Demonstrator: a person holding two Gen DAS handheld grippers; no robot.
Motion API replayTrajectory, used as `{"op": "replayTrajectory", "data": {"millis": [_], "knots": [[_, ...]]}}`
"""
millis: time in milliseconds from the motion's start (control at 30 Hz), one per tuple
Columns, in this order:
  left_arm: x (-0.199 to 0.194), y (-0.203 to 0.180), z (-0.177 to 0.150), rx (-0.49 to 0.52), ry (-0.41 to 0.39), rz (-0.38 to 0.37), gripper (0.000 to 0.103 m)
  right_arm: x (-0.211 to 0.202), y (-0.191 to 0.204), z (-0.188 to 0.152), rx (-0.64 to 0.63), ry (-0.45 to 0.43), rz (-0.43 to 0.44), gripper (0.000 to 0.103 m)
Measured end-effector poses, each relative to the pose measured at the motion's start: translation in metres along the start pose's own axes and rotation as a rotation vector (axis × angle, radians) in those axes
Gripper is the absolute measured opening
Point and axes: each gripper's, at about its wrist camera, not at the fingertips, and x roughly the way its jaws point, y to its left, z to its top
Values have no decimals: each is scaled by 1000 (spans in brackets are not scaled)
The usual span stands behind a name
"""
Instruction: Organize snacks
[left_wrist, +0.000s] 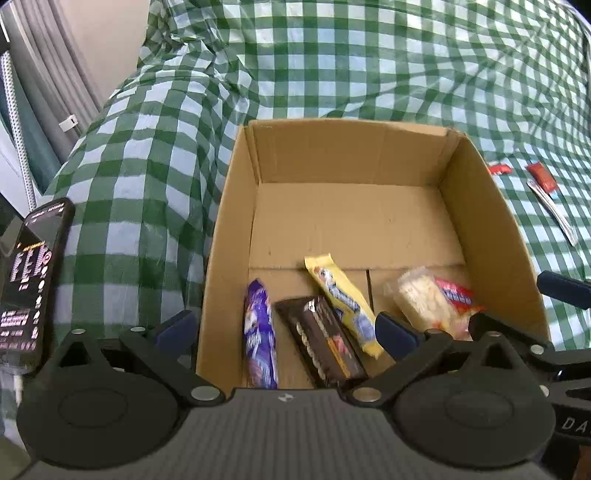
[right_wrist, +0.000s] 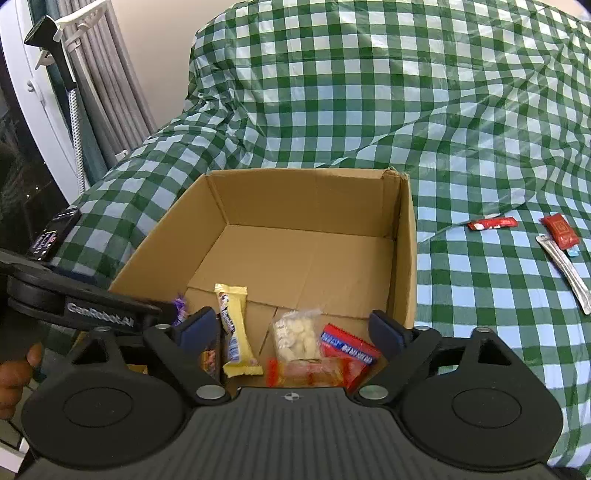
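Observation:
An open cardboard box (left_wrist: 351, 151) sits on a green checked cloth (left_wrist: 332, 55). Along its near side lie a purple bar (left_wrist: 260, 339), a brown cookie pack (left_wrist: 321, 343), a yellow bar (left_wrist: 343, 302) and a clear bag of white pieces (left_wrist: 432, 302). My left gripper (left_wrist: 286, 328) hangs open over the purple and brown packs, touching neither. My right gripper (right_wrist: 291, 330) is open above the clear bag (right_wrist: 295, 334), a red pack (right_wrist: 347, 345) and an orange-clear pack (right_wrist: 310, 371). The yellow bar (right_wrist: 234, 328) lies by its left finger.
To the right of the box (right_wrist: 303, 192), two red packets (right_wrist: 491, 223) (right_wrist: 560, 230) and a silver stick sachet (right_wrist: 565, 273) lie on the cloth. A phone (left_wrist: 33, 280) stands at the left. Grey curtains hang beyond. A hand (right_wrist: 14, 373) holds the left gripper's body.

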Motion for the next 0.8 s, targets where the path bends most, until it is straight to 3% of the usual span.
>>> {"op": "replayTrajectory", "data": {"millis": [267,800], "knots": [[-43,0,-52,-73,5,28,103,-48,16,-31,17,23,-14,98],[-136,-21,-111,-80,-135,61,103,-157,42,-56,-86,-179,-25,102]]}}
